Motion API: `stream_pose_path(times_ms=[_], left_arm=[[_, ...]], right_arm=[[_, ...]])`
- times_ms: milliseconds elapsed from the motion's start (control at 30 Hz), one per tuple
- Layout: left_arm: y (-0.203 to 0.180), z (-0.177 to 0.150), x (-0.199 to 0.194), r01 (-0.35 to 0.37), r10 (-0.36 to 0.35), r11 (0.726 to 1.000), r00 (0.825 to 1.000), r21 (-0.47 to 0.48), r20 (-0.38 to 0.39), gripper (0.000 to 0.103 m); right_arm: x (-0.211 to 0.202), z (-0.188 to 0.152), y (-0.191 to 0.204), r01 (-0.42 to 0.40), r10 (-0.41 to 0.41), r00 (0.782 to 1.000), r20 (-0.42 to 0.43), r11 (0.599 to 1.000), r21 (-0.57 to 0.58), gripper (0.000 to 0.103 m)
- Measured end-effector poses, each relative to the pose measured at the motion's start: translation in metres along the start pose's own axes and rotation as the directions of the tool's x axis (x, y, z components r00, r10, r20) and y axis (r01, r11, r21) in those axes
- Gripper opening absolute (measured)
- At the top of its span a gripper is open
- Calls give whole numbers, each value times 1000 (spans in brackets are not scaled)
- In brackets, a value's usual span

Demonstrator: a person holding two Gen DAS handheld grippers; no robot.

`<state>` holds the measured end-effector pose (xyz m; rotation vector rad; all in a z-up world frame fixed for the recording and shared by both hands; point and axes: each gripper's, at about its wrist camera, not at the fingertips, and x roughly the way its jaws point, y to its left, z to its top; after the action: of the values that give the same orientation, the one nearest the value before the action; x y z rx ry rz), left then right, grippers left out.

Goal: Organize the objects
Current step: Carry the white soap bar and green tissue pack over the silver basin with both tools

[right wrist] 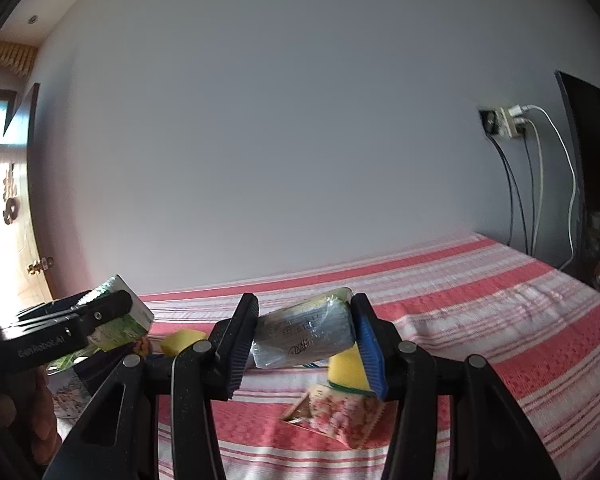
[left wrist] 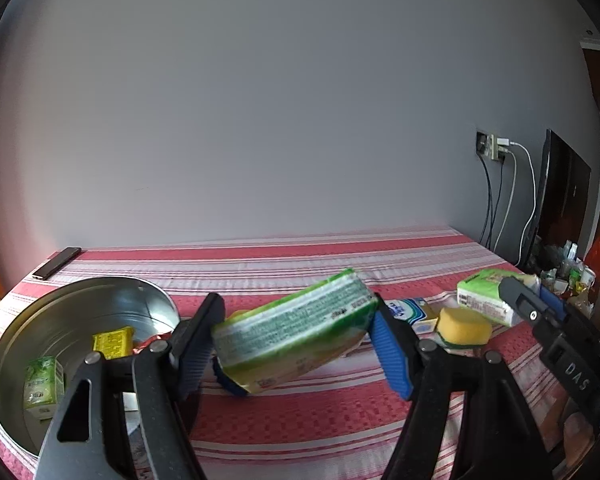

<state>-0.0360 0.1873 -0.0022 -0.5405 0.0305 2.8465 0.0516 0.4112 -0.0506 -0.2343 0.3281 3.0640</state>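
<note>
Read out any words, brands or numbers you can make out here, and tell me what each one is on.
"DAS" on the right tool's black body.
"GenRobot.AI" on the left tool's black body.
Green packet held by the left tool: print too blurred to read.
Silver packet held by the right tool: unreadable scrawl.
Blue-and-white pack: lettering too small.

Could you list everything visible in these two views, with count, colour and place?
green-white packet: 1, held by left tool
silver-wrapped packet: 1, held by right tool
metal basin: 1, silver, left on the cloth; holds a yellow packet and a green carton
sponge: 1, yellow, right of centre
blue-white pack: 1, behind sponge
pink patterned packet: 1, on cloth
phone: 1, dark, far left corner
striped cloth: 1, red-white
left tool: shut
right tool: shut
</note>
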Motion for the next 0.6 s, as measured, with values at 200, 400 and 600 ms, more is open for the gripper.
stream_pose_path(times_ms=[200,400,600], left_arm=[[18,3,-15,-29,29,999,999,-26,22,72],[48,4,-22,-74,76,995,997,-68,24,72],[81,0,-23,-116,118,986,993,-124,7,72]], right_arm=[[4,13,26,-55,55,998,-6,998,-41,51],[15,20,63,-134,131,991,-34,986,-95,51],[32,26,97,-231,224,972,-77,968,-101,51]])
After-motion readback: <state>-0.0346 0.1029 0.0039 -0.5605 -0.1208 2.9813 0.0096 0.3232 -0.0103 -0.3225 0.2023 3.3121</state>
